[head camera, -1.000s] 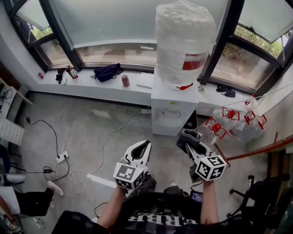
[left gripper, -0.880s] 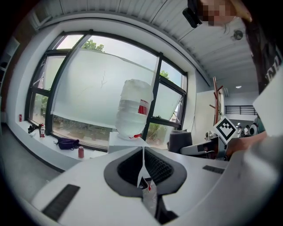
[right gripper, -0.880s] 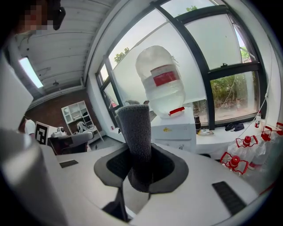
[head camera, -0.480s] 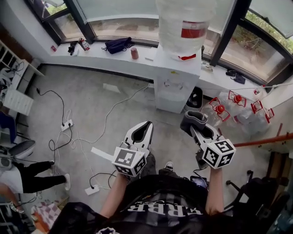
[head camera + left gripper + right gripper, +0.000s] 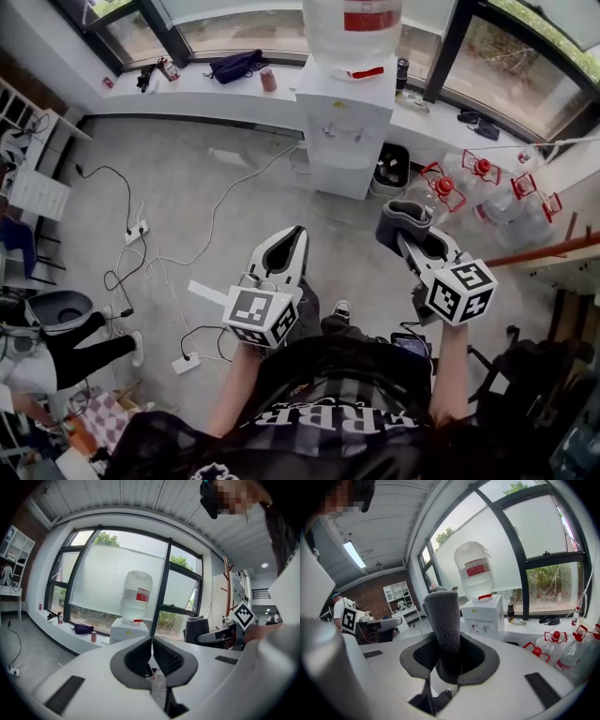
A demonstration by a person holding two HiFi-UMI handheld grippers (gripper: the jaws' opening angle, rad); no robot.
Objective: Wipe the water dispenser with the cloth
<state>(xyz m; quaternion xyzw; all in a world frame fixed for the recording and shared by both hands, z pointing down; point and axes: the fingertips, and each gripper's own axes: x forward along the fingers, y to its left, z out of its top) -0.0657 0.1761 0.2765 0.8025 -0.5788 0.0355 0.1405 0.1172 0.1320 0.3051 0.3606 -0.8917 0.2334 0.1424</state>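
The white water dispenser [image 5: 345, 131] stands against the window ledge at the top centre of the head view, with a large clear bottle [image 5: 352, 28] on top. It also shows in the left gripper view [image 5: 127, 631] and in the right gripper view [image 5: 486, 616], some way off. My right gripper [image 5: 411, 234] is shut on a folded grey cloth [image 5: 444, 627], which sticks up between the jaws. My left gripper [image 5: 292, 242] is shut with nothing in it. Both are held over the floor, well short of the dispenser.
White cables and a power strip [image 5: 134, 230] lie on the grey floor to the left. Several empty water bottles with red caps [image 5: 487, 187] stand right of the dispenser. A dark bag [image 5: 235, 66] and a red can [image 5: 269, 79] sit on the ledge. A black bin [image 5: 395, 167] stands beside the dispenser.
The view has tilted down and back, so the dispenser sits higher in the frame. Both grippers keep the same pose, the cloth still held in the right one.
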